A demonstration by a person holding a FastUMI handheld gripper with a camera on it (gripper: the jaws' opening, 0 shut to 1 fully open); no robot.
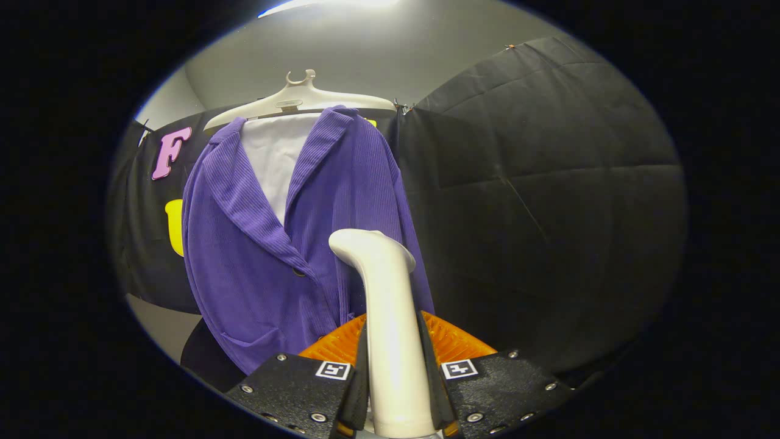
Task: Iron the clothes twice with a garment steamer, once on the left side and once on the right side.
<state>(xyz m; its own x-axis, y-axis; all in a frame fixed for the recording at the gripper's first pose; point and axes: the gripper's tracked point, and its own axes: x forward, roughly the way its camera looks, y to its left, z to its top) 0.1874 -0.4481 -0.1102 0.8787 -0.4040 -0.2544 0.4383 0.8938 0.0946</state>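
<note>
My gripper [395,390] clamps the smooth, likely slippery handle of the garment steamer [384,317] low between both fingers, its head just before the soft, yielding purple jacket [268,244] hanging on a hanger [298,100].

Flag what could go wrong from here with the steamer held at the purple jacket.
1. The white plastic garment steamer is clamped low on its handle by the gripper; the tall head could tilt under pressure.
2. The purple ribbed jacket hangs loose on a white plastic hanger; pushing may swing it away.
3. The open lapels and button near the head could snag it.
</note>
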